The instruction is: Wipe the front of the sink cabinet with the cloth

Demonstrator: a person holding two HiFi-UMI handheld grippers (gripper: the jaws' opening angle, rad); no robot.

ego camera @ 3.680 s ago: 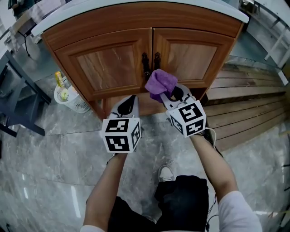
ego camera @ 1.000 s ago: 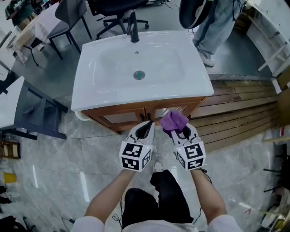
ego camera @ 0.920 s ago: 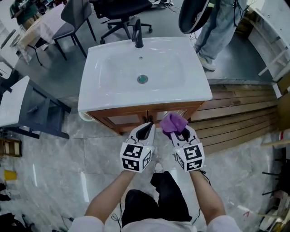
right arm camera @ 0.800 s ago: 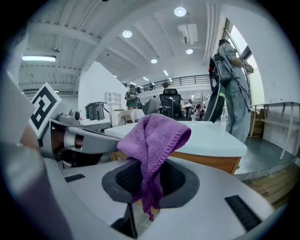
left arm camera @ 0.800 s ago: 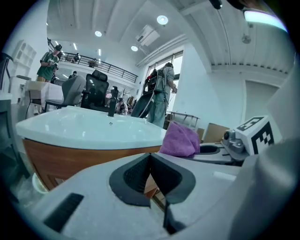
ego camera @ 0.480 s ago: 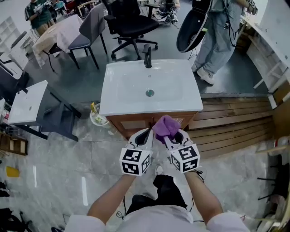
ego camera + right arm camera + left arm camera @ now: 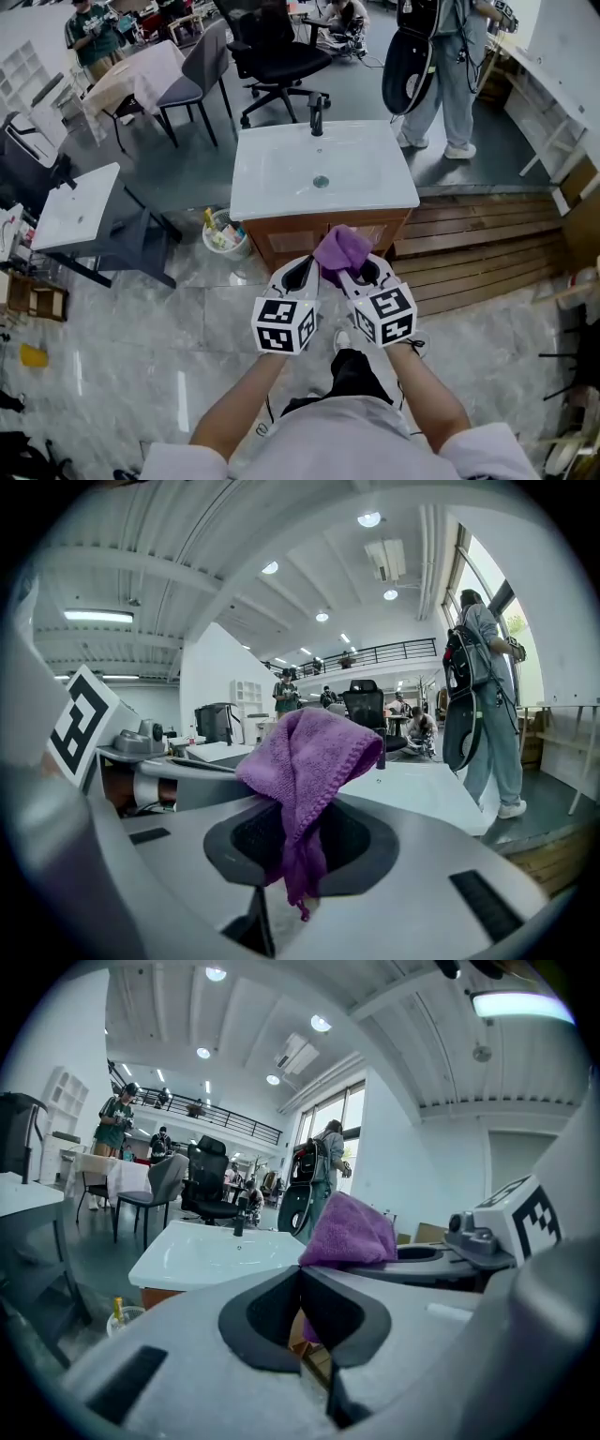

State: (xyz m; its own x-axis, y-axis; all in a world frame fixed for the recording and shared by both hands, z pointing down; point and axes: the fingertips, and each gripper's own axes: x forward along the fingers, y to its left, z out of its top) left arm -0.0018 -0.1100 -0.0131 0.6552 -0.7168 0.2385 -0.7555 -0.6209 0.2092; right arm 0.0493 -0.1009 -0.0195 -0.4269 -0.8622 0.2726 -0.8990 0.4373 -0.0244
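A white basin (image 7: 323, 169) tops the wooden sink cabinet (image 7: 272, 244), which stands ahead of and below a pair of raised tools on a grey marble floor (image 7: 141, 356). Slatted wooden decking (image 7: 478, 244) runs off to the right of the right-hand tool. A small white basket (image 7: 223, 236) of bottles sits against the cabinet's corner, forward and to the left of the left-hand one.

The person stands back from the unit with both arms out and the tools side by side, almost touching. The left hand-held gripper (image 7: 298, 273) is clenched on nothing, its dark pads meeting in a seam. It appears to be there only as company for its neighbour, since the job needs one working tool.

The right hand-held gripper (image 7: 354, 274) is clamped on the purple cloth (image 7: 341, 249). The cloth is pinched low, so a bunched fold stands up past the jaw tips and a short tail hangs between them. That grip puts soft fabric, not hard plastic, foremost for whatever it meets.

The cloth is clear of the cabinet front, which lies well below and beyond it, with only a narrow strip of door showing under the basin's rim. From this stance no wiping is under way. To resume, the right-hand tool would have to drop and reach forward to the doors.
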